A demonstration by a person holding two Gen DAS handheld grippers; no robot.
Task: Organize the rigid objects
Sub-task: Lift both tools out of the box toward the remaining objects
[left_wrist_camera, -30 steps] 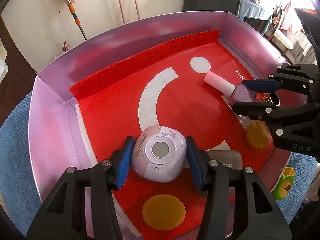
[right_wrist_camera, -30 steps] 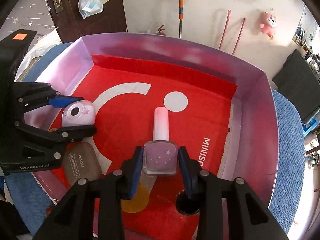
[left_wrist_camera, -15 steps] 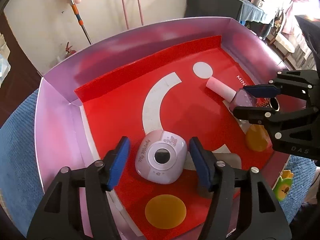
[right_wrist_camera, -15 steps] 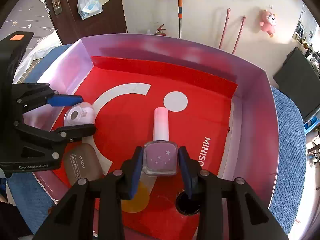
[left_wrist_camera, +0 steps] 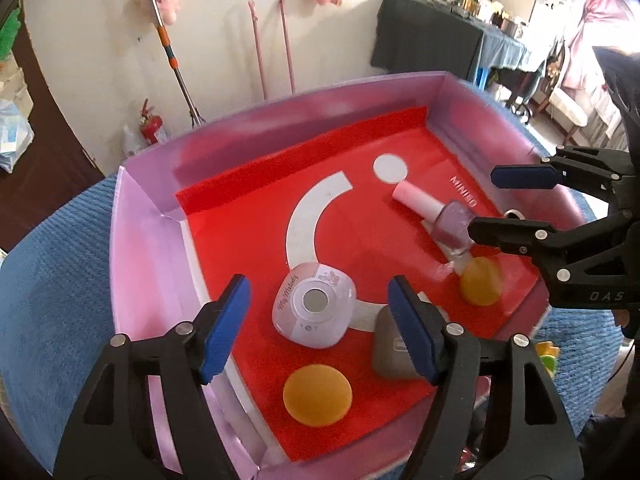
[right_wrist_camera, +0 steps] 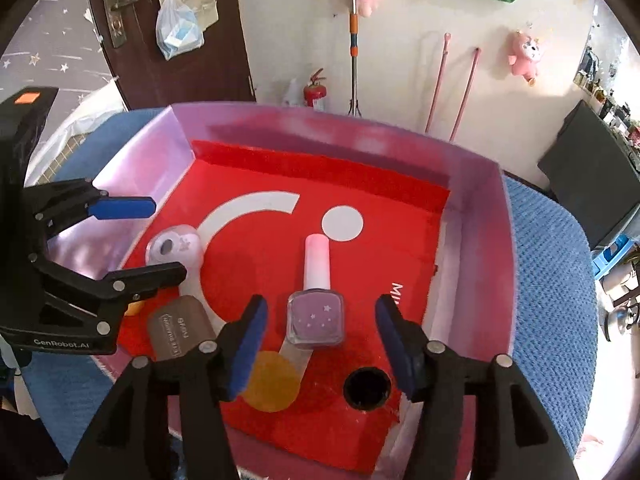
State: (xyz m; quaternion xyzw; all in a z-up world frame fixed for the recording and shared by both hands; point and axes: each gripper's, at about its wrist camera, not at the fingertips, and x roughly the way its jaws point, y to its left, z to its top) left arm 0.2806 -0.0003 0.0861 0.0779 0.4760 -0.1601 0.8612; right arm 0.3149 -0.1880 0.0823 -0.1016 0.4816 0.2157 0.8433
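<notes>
Our left claw (left_wrist_camera: 318, 326) is let go, and its blue pads have just been spreading. The pink gadget (left_wrist_camera: 314, 310) sits between them on the tray floor, and no pad touches it. Our right claw (right_wrist_camera: 320, 342) is let go too, and its pads have just been spreading as well. The nail polish bottle (right_wrist_camera: 316, 306) lies flat between them with gaps on both sides, its pink cap pointing to 12 o'clock.

We think both things lie where they do because they belong in the tray (right_wrist_camera: 472, 248), so the claws can leave them there. Lying flat, the bottle cannot tip over.

From the left claw's camera, a grey case (left_wrist_camera: 386, 346) lies at 4 o'clock from the gadget, just beside it. A yellow circle (left_wrist_camera: 318, 394) on the red sheet is at 6 o'clock. From the right claw's camera, a black ring (right_wrist_camera: 367, 388) sits at 5 o'clock from the bottle.

The left claw's right pad covers part of the grey case. The words on the case are too small for us to read. Near the tray, a green and yellow toy (left_wrist_camera: 546, 354) is mostly cut off, so we cannot tell what it is.
</notes>
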